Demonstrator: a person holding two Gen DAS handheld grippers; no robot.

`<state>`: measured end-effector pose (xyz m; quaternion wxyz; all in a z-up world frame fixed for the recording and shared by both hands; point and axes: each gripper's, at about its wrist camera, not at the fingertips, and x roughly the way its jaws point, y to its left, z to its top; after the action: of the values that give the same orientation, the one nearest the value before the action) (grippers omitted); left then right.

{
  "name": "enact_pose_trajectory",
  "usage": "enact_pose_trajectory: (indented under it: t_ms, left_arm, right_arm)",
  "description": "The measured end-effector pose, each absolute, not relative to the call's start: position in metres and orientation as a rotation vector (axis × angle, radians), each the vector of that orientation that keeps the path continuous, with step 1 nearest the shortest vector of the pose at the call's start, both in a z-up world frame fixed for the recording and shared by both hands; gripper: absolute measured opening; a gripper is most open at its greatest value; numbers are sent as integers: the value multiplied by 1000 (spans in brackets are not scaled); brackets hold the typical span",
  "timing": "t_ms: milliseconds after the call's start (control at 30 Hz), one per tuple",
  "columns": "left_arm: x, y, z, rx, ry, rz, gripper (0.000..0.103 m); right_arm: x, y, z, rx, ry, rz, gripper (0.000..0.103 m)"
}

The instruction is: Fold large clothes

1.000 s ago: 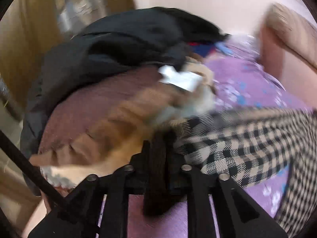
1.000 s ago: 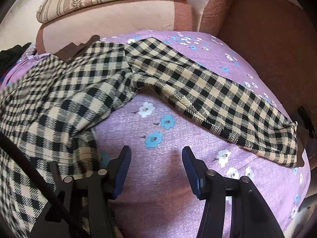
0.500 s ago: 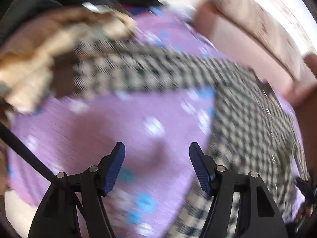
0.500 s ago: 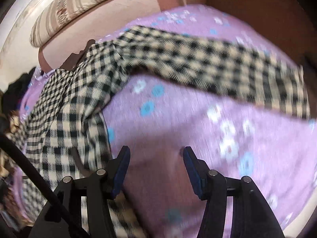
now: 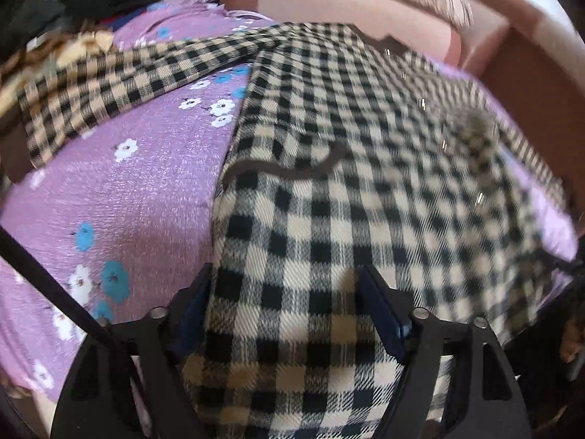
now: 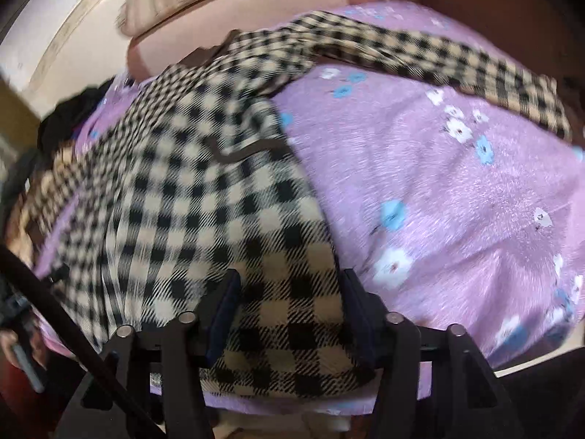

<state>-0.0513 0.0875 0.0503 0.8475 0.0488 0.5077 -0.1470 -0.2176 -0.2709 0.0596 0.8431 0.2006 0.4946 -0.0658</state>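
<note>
spreading across the purple flowered bedsheet (image 5: 120, 190), the checked coat (image 5: 347, 168) lay flat with its long axis running from the near hem away toward the collar by the pink headboard (image 5: 347, 18), one sleeve thrown out to each side. on the left, the left gripper (image 5: 292, 307) pointed down over the coat's near left corner, its jaws partly apart and closing, the hem cloth lying between them; the left finger (image 5: 193, 300) sat right at the coat's side edge, and the pads did not yet seem to press the fabric. moving right, the body of the coat filled the space between the two hands. on the right, the right gripper (image 6: 289, 307) stood over the opposite near corner, jaws about half apart and closing too, checked cloth between them, the right finger (image 6: 354, 303) just at the edge where coat met sheet. each hand was nearest its own corner, so the likely next move was a pinch at both corners and a lift along the long axis toward the collar.
</note>
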Motion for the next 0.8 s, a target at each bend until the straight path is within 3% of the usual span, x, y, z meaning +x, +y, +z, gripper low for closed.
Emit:
enact_pose_trajectory:
  t_ms: [33, 67, 100, 300, 567, 700, 767, 800]
  left_arm:
    - [-55, 84, 52, 131, 1062, -287, 40]
    - [-55, 83, 55, 127, 1065, -284, 28]
    - [-55, 84, 60, 116, 1071, -266, 7]
    - [-89, 114, 98, -6, 1050, -287, 6]
    - [-108, 144, 65, -75, 1145, -188, 6]
    - [-115, 163, 85, -128, 1071, -152, 9]
    - [-117, 163, 99, -103, 1013, -131, 17]
    - [-117, 160, 106, -97, 983, -127, 29]
  right_arm:
    - [-218, -267, 60, 408, 1051, -134, 22]
    - [-218, -265, 61, 421, 1052, -106, 11]
    - [-219, -269, 63, 447, 1048, -96, 10]
    - [-263, -297, 83, 570, 1041, -90, 7]
    - [-289, -304, 62, 654, 1112, -100, 10]
    - [-299, -320, 78, 669, 1064, -95, 13]
    - [-304, -341, 94, 675, 1000, -137, 16]
    - [-302, -351, 99, 677, 976, -168, 21]
